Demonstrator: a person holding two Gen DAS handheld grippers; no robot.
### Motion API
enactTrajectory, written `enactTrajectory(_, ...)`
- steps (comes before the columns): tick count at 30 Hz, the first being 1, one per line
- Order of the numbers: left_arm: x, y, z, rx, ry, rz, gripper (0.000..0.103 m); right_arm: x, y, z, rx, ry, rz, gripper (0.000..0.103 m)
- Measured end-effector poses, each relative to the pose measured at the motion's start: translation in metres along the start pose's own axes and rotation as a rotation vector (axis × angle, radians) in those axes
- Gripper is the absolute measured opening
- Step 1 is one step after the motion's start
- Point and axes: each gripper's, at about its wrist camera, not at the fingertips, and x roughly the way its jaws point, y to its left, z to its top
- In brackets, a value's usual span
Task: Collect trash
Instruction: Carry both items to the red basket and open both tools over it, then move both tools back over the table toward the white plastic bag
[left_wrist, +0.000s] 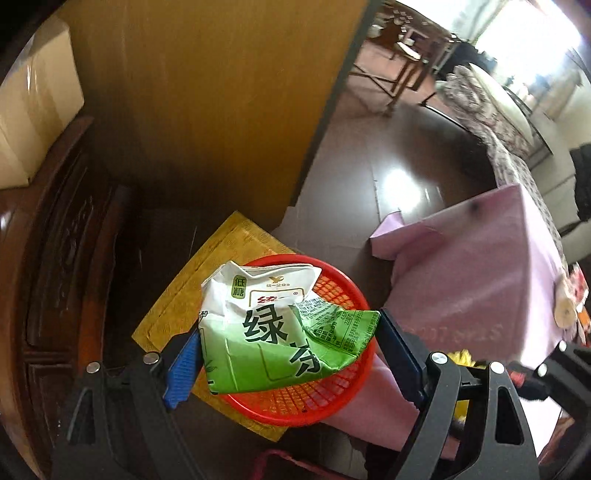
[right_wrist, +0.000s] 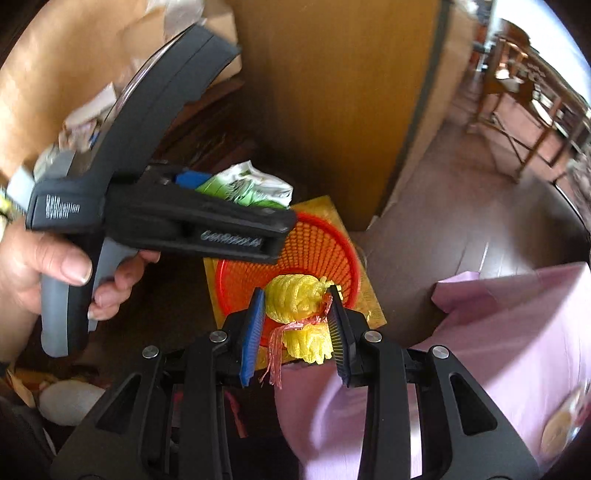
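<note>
Both loads hang right above the red basket (left_wrist: 328, 384), which sits on a yellow board (left_wrist: 173, 314) on the floor by the pink-covered table (left_wrist: 480, 280), so the coming drop turns on straight-down alignment. The left tongs (left_wrist: 284, 343) are spread wide and clamped on a crushed green carton (left_wrist: 273, 332), its long axis running across the basket. The right tongs (right_wrist: 299, 328) are clamped on a yellow foam net (right_wrist: 295, 299) over the basket's near rim. The right view alone shows the left hand (right_wrist: 44, 273) and its tool above the basket's far side; the left view alone shows the carton's printed face.
</note>
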Motion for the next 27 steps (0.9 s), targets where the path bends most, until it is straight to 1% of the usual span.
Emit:
enactTrajectory(5, 0.021, 0.015, 0.013, -0.055, 0.029, -0.015, 0.085, 0.026, 0.005, 0.014, -0.036, 0.052, 0.024, 0.036)
enactTrajectory(8, 0.028, 0.016, 0.016, -0.064, 0.037, -0.020, 0.085, 0.033, 0.011, 0.016, -0.058, 0.051, 0.020, 0.037)
enactTrajectory(10, 0.031, 0.015, 0.017, -0.073, 0.044, -0.027, 0.087, 0.034, 0.012, 0.018, -0.062, 0.039, -0.007, 0.049)
enactTrajectory(11, 0.032, 0.016, 0.018, -0.075, 0.052, -0.036, 0.090, 0.033, 0.013, 0.019, -0.059, 0.029, -0.015, 0.057)
enactTrajectory(12, 0.032, 0.016, 0.017, -0.075, 0.053, -0.039, 0.092, 0.032, 0.014, 0.019, -0.059, 0.024, -0.008, 0.058)
enactTrajectory(16, 0.029, 0.010, 0.013, -0.051, 0.051, -0.030, 0.093, 0.027, 0.012, 0.017, -0.037, 0.010, -0.013, 0.058)
enactTrajectory(20, 0.023, 0.003, 0.009, -0.045, 0.048, -0.022, 0.093, 0.008, 0.005, 0.004, -0.002, -0.026, -0.022, 0.058)
enactTrajectory(22, 0.018, -0.005, 0.006, -0.018, 0.040, -0.014, 0.093, -0.005, -0.002, -0.005, 0.022, -0.051, -0.032, 0.059)
enactTrajectory(24, 0.012, -0.015, 0.002, 0.017, 0.030, -0.003, 0.093, -0.023, -0.011, -0.017, 0.053, -0.085, -0.051, 0.063)
enactTrajectory(27, 0.002, -0.034, -0.004, 0.059, 0.021, -0.014, 0.093, -0.050, -0.024, -0.038, 0.104, -0.126, -0.074, 0.064)
